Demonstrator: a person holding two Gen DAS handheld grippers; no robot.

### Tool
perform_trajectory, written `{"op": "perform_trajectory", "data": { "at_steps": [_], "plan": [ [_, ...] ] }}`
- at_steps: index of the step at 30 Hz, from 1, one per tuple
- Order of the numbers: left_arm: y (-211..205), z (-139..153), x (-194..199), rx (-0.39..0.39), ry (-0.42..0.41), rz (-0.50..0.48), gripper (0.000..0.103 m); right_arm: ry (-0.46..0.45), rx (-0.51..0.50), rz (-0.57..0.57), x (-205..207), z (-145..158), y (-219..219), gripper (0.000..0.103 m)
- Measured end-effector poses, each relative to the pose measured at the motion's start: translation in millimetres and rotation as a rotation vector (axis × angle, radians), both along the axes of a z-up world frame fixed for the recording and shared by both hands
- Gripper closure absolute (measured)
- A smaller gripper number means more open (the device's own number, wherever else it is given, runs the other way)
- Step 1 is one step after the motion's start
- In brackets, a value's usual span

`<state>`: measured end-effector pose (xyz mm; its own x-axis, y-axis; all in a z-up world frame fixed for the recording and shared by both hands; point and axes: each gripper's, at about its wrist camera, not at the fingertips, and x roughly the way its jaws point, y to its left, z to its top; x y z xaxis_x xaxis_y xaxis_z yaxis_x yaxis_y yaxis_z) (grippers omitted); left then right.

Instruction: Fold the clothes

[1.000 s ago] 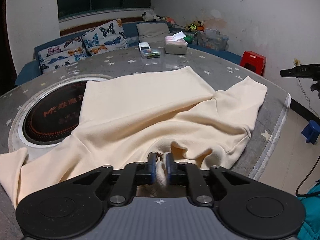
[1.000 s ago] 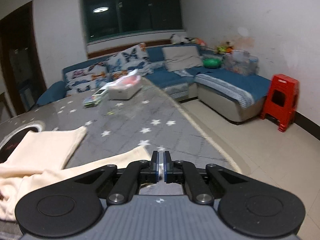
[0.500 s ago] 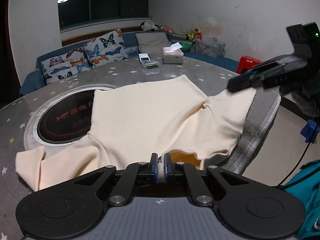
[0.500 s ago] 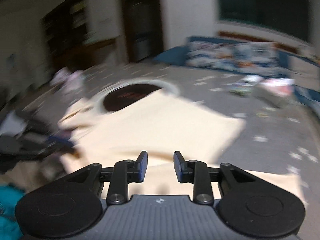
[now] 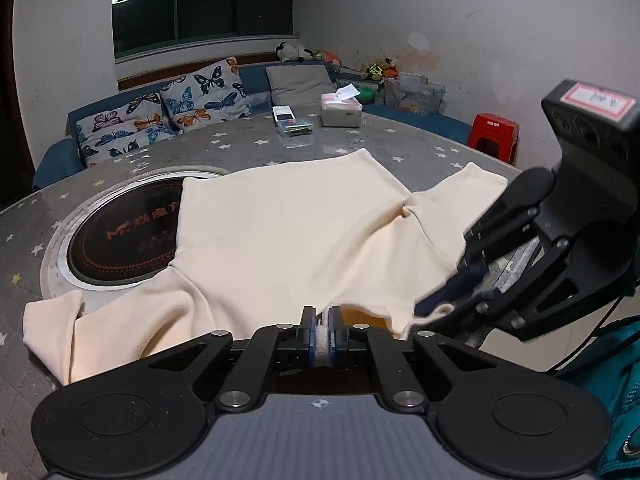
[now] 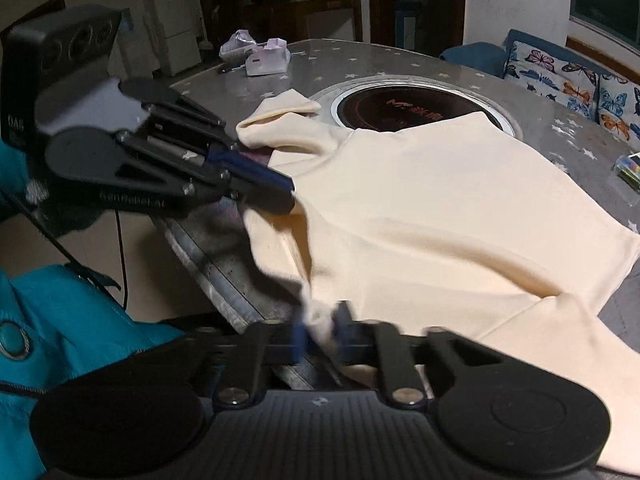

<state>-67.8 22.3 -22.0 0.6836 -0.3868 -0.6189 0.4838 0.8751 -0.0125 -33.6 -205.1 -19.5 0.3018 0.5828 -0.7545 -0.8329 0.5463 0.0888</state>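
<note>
Far left on the grey star-patterned table (image 5: 248, 140): one sleeve (image 5: 52, 320) of the cream sweatshirt (image 5: 288, 232), crumpled and doubled over near the table's edge. Next along, partly covering the round inset hob (image 5: 120, 232), spread fairly flat with the hem toward the far side and shallow creases running across the chest. Nearest edge, at what looks like the neck opening: pinched by the left gripper (image 5: 321, 320), closed down to a narrow slit with a ridge of cream cloth squeezed between the pads. Just right of that, reaching in low from the side: the right gripper (image 6: 322, 320), with a tuft of the same edge between its fingers. Too blurred to tell whether clamped or only closing, though plainly wider apart than the left. Farther right, the other sleeve (image 5: 472, 184), lying out flat toward the table's rim. Judged as the grasping step, taking the neck end at two points. Calls next for making sure of the right-hand hold, then moving both grippers together and level so the cloth stays taut between them. Fits equally a tug to smooth the body or a lift to carry this end over toward the hem.
</note>
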Motion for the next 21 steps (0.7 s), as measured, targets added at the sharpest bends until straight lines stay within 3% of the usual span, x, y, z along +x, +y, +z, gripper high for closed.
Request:
{"op": "perform_trajectory", "data": {
  "at_steps": [6,10,13,17,21],
  "plan": [
    [4.0,-5.0,1.6,-0.007,0.025,0.0,0.096,0.019,-0.009,0.101,-14.0,7.3,-3.5,0.097],
    [3.6,-7.1,3.6,0.003,0.045,-0.017,0.092,0.075,-0.023,0.11,-14.7,-1.7,-5.0,0.09],
    [11.4,3.6,8.1,-0.01,0.024,-0.013,0.091,0.085,0.013,0.093,-10.9,10.4,-15.4,0.082],
    [20.9,13.7,33.3,0.001,-0.009,0.069,0.091,0.043,0.053,-0.045,14.1,28.6,-42.1,0.081],
    [22.9,12.4,72.8,0.03,-0.013,0.163,0.091,0.0,0.066,-0.261,53.3,30.0,-69.4,0.081]
  ]
}}
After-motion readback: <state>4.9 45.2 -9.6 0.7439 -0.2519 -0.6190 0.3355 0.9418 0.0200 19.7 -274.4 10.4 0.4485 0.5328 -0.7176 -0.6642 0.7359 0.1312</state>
